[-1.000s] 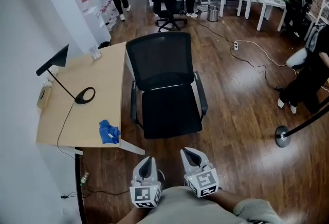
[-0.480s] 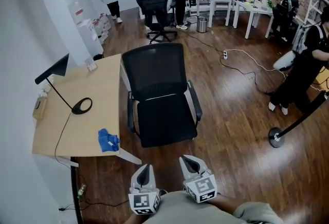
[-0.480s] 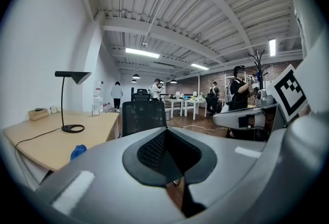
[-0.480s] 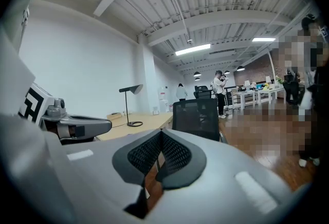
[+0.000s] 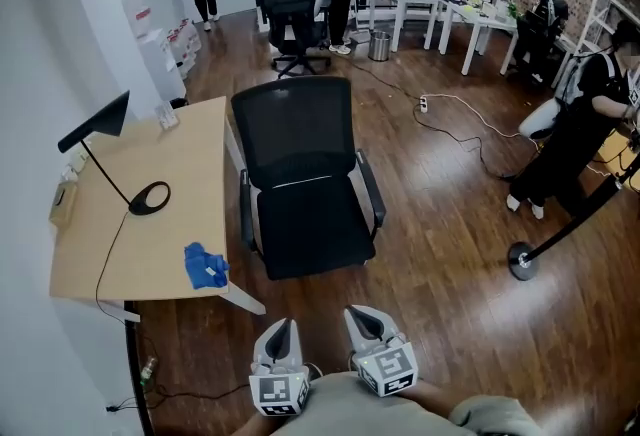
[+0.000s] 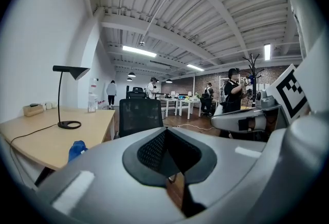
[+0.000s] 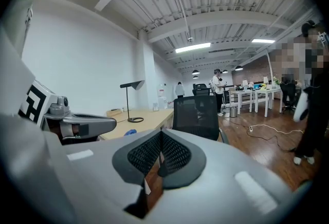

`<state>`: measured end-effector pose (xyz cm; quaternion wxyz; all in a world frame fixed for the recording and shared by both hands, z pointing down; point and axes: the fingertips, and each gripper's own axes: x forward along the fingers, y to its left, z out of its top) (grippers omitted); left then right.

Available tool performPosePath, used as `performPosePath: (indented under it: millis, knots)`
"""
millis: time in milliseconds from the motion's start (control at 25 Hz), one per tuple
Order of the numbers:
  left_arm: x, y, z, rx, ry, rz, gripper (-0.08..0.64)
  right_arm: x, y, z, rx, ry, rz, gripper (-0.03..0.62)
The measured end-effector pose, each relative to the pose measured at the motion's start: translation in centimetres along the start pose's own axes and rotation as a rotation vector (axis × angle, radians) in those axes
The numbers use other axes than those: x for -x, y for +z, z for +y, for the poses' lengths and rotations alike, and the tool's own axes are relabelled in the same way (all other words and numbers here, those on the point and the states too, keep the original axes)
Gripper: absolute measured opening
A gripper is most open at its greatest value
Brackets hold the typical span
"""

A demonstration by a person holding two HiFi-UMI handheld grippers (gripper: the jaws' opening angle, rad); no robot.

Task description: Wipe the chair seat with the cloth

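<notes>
A black mesh-backed office chair (image 5: pixel 303 174) stands in front of me, its seat (image 5: pixel 312 226) facing me; both gripper views also catch the chair (image 6: pixel 140 116) (image 7: pixel 196 113). The blue cloth (image 5: pixel 205 266) lies crumpled on the near right corner of the wooden desk (image 5: pixel 130 234), and shows as a small blue cloth (image 6: pixel 76 149) in the left gripper view. My left gripper (image 5: pixel 281 332) and right gripper (image 5: pixel 361 318) hang low near my body, well short of the chair. Both are shut, with nothing between the jaws.
On the desk stand a black lamp (image 5: pixel 112 154) with a trailing cable and a small box (image 5: pixel 64 204). A stanchion base (image 5: pixel 520 260) and a floor cable (image 5: pixel 460 134) lie to the right. A person (image 5: pixel 575 129) stands at the right; others, chairs and white tables fill the back.
My view has shifted: the chair and desk sit slightly higher and to the left in the head view. Both grippers have stayed low and shut. The cloth has not moved on the desk.
</notes>
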<state>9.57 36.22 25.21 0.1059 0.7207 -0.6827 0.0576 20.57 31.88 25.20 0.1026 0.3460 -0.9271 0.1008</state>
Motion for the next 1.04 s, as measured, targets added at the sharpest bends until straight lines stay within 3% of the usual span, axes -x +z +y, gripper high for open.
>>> performPosePath:
  millis: [1040]
  knots:
    - [-0.9, 1.1, 0.8, -0.004, -0.024, -0.013, 0.005, -0.5, 0.8, -0.7, -0.023, -0.043, -0.017, 0.000]
